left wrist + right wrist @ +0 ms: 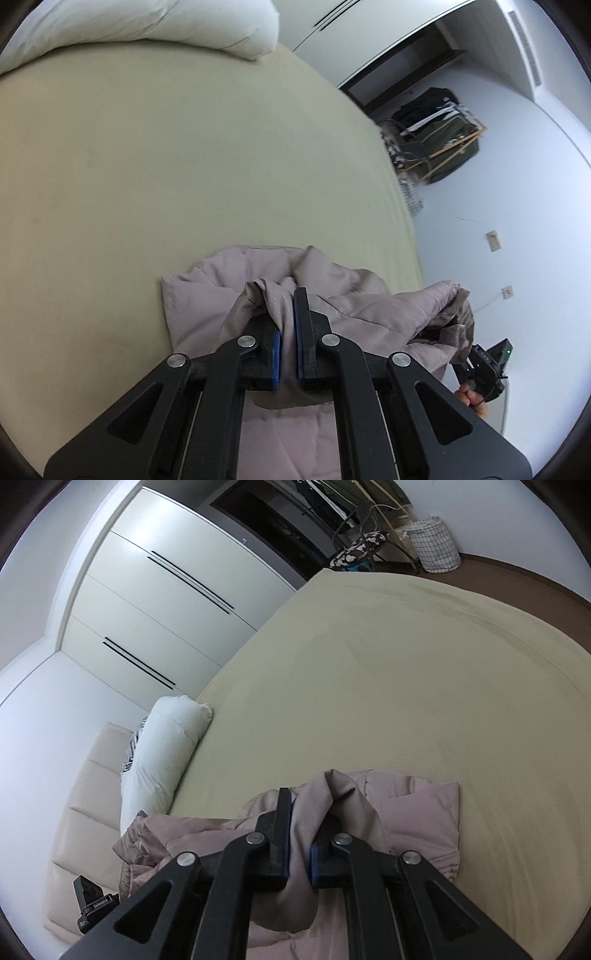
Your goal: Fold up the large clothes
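A mauve quilted garment (207,295) hangs bunched over the near part of a beige bed (147,166). My left gripper (286,314) is shut on a fold of it, with fabric draped over the left finger. Off to the right, a hand (469,397) holds the right gripper (484,369) under another corner of the cloth. In the right wrist view my right gripper (303,812) is shut on a ridge of the same garment (413,812), which covers its right finger. The left gripper (92,904) shows at the lower left.
A white pillow (166,26) lies at the head of the bed by a padded headboard (81,812). White wardrobe doors (147,609) run along the far side. A clothes rack (439,144) and a checked laundry basket (432,546) stand past the bed's foot.
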Available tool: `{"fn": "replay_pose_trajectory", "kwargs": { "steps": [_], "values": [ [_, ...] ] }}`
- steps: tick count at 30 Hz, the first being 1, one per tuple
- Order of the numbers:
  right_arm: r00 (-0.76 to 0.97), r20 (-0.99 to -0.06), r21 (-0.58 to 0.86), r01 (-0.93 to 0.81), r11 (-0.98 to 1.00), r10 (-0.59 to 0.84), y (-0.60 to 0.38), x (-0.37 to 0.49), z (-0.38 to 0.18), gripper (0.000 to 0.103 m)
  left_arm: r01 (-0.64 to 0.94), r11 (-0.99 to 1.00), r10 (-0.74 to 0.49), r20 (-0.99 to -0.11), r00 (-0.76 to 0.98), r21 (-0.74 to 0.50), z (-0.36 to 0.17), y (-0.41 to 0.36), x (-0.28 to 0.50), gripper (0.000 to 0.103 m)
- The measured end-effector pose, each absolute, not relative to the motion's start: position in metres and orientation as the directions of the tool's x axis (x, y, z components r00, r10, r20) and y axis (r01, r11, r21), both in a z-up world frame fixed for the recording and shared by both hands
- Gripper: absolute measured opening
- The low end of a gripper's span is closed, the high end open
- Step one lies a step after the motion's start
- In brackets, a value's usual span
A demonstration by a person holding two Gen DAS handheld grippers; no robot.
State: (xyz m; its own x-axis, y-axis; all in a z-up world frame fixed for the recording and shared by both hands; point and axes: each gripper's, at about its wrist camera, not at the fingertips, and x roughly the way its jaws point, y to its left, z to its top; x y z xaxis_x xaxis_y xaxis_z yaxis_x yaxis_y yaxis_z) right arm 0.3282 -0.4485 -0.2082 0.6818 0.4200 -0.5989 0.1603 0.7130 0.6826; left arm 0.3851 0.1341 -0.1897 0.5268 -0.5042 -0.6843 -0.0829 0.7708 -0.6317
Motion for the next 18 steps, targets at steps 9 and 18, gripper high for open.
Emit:
{"fn": "replay_pose_trajectory", "kwargs": {
  "steps": [9, 18],
  "values": [
    [0.708, -0.597, 0.666, 0.176, 0.725, 0.377, -0.454, 0.308, -0.213, 0.075, -0.145, 0.748, -0.441, -0.648, 0.621, -0.647, -0.193, 0.157, 0.368, 0.007],
    [0.639, -0.674, 0.39, -0.119, 0.913, 0.371, -0.348, 0.285, -0.164, 0.072, 0.057, 0.943, -0.273, -0.668, 0.692, -0.327, -0.15, 0.07, 0.34, 0.007]
  ]
}}
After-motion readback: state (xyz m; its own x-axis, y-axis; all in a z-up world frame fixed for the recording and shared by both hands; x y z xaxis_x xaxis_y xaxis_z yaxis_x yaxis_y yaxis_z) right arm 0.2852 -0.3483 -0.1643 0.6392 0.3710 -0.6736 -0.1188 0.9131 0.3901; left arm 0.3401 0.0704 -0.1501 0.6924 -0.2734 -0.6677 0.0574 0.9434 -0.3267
